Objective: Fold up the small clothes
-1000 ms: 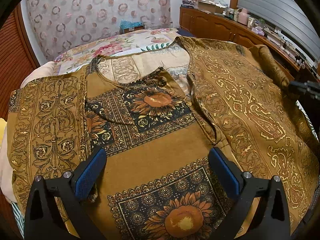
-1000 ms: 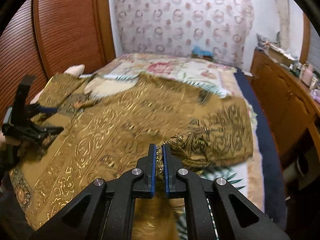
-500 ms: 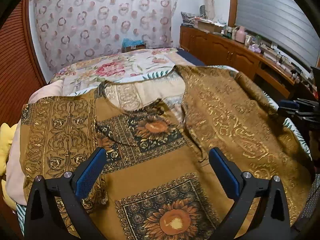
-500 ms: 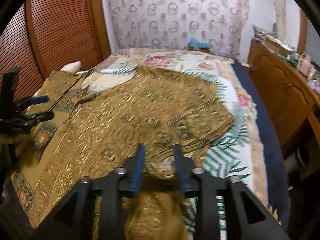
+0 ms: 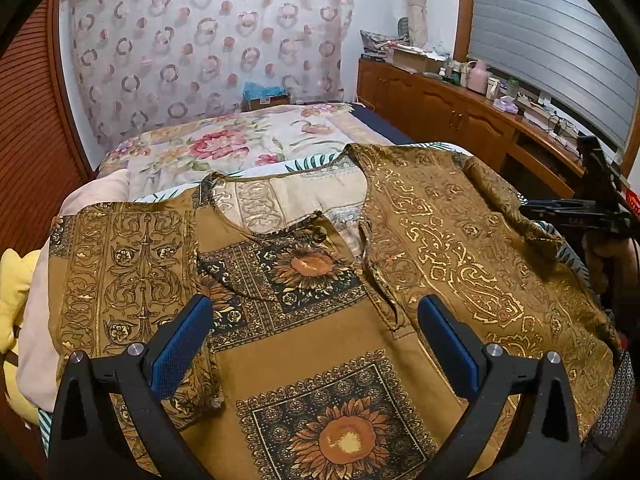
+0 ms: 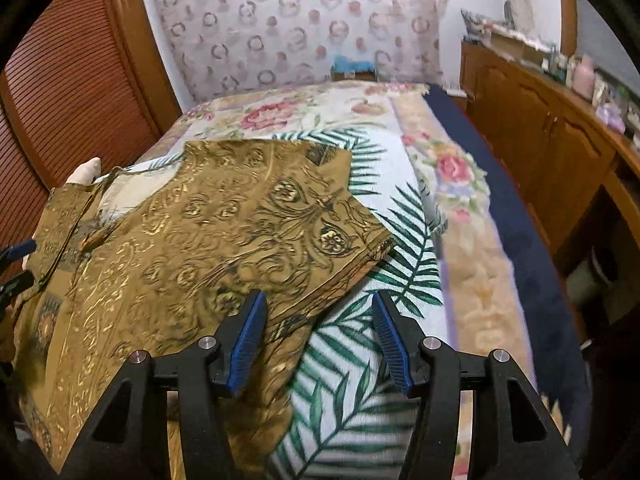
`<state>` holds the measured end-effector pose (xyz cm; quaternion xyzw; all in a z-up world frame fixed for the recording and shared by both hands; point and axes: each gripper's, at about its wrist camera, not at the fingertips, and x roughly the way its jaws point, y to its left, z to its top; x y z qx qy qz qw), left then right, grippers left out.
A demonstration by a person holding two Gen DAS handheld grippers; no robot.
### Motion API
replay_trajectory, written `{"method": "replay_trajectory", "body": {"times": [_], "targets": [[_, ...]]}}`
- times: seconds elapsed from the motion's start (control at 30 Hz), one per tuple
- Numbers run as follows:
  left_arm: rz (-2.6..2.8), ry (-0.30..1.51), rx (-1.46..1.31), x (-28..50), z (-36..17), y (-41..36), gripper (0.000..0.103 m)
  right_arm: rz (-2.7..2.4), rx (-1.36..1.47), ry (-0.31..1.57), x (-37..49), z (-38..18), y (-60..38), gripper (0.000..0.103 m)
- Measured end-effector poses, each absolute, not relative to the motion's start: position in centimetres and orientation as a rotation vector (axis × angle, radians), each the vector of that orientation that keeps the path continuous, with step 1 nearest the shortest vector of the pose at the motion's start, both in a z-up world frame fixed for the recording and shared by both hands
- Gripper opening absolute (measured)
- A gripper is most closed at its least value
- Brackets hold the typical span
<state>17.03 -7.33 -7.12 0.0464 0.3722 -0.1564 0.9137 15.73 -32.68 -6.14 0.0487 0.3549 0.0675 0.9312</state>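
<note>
A brown and gold patterned shirt with sunflower squares lies spread on the bed, neckline facing away. Its right side is folded over the front, gold paisley side up. My left gripper is open and empty, hovering over the shirt's chest. In the right wrist view the shirt lies to the left with its sleeve flat on the sheet. My right gripper is open and empty, above the sleeve's near edge. The right gripper also shows at the right edge of the left wrist view.
The bed has a palm-leaf sheet and a floral quilt beyond. A wooden cabinet with clutter runs along the right. A slatted wooden wardrobe stands left. A yellow and pink bundle sits at the bed's left edge.
My right gripper was shut on the sleeve fabric; it has opened, let the sleeve go and drawn back to the right. My left gripper has pulled back and up, still open.
</note>
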Motion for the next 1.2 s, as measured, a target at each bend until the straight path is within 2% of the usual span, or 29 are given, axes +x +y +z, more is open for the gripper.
{"method": "replay_trajectory", "body": {"times": [0.1, 0.17, 0.2, 0.27, 0.3, 0.63, 1.13, 1.2], "targets": [[-0.316, 0.771, 0.09, 17.2, -7.3, -7.0, 0.103, 0.152, 0.112, 0.729, 16.8, -6.0, -32.6, 0.052], [-0.307, 0.775, 0.086, 17.3, -7.4, -6.7, 0.103, 0.162, 0.103, 0.727, 17.4, -5.8, -32.2, 0.038], [-0.304, 0.776, 0.083, 17.4, -7.4, -6.5, 0.103, 0.167, 0.098, 0.726, 17.5, -5.7, -32.1, 0.026], [-0.297, 0.778, 0.077, 17.5, -7.5, -6.1, 0.103, 0.182, 0.082, 0.725, 18.1, -5.6, -31.7, 0.013], [-0.293, 0.778, 0.075, 17.5, -7.5, -6.0, 0.103, 0.186, 0.076, 0.719, 18.3, -5.5, -31.7, 0.009], [-0.266, 0.773, 0.05, 18.0, -7.4, -4.3, 0.103, 0.204, -0.029, 0.594, 18.3, -2.8, -27.9, 0.008], [-0.248, 0.782, 0.048, 18.3, -7.8, -3.2, 0.103, 0.191, -0.098, 0.596, 20.6, -2.9, -25.2, 0.008], [-0.249, 0.782, 0.046, 18.3, -7.7, -3.2, 0.103, 0.186, -0.105, 0.594, 20.6, -2.8, -25.1, 0.011]]}}
